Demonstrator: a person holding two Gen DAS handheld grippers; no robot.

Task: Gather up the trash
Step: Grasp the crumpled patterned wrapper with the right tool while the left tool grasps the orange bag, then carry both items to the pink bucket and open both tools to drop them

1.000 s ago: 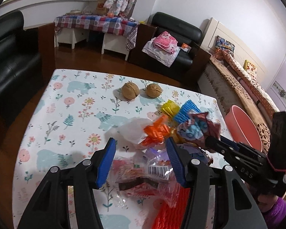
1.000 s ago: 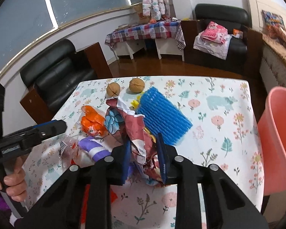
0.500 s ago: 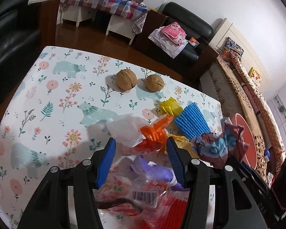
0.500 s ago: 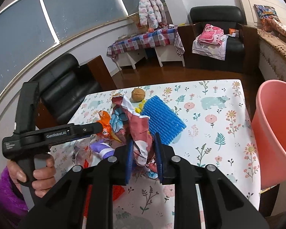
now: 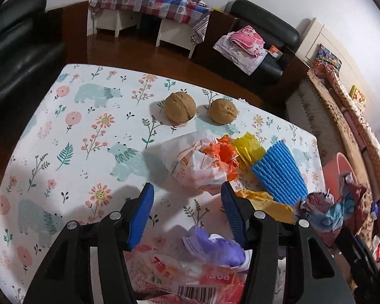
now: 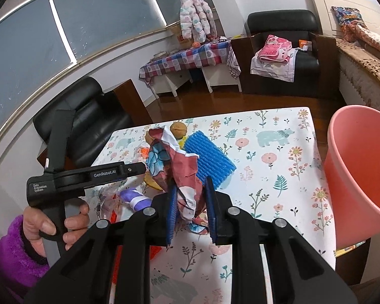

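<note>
Floral tablecloth (image 6: 278, 167), pink bin (image 6: 362, 167) at right edge of the right wrist view.
Right gripper (image 6: 190, 215) clamps the crumpled wrapper (image 6: 179, 167), bin right of it; left gripper (image 5: 187, 215), jaws apart, faces the white bag (image 5: 202, 167) just above.

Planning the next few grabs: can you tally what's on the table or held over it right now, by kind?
Walnuts: 2
Blue foam net sleeves: 1
Crumpled wrappers and bags on the table: 6, roughly, since they overlap
Crumpled patterned paper in the right gripper: 1
Total: 10
</note>
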